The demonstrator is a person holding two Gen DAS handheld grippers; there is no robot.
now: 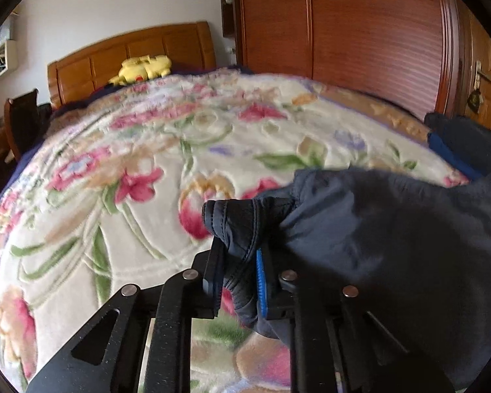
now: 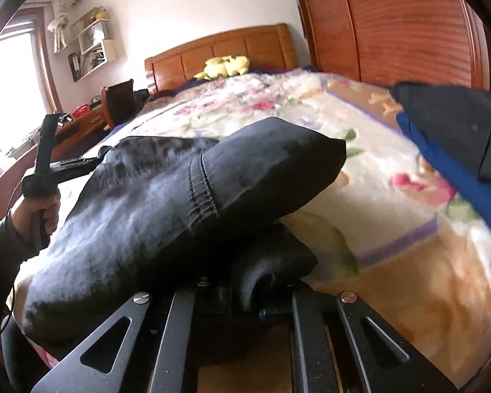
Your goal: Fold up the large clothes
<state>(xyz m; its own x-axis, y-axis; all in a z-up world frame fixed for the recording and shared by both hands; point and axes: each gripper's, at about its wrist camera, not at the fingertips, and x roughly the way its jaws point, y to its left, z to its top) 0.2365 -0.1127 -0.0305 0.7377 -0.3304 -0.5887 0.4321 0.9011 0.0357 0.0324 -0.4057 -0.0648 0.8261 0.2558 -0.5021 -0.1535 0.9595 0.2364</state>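
A dark navy padded jacket with a blue lining lies across the floral blanket on the bed. My left gripper is shut on a stitched edge of the jacket, held just above the blanket. In the right wrist view the jacket bulges over my right gripper; dark cloth fills the space between the fingers, and the fingertips are hidden under it. Another part of the jacket with blue lining hangs at the right. The left hand-held gripper shows at the far left.
A wooden headboard with a yellow plush toy stands at the far end of the bed. A tall wooden wardrobe runs along the right. A dark chair, a desk and wall shelves are on the left.
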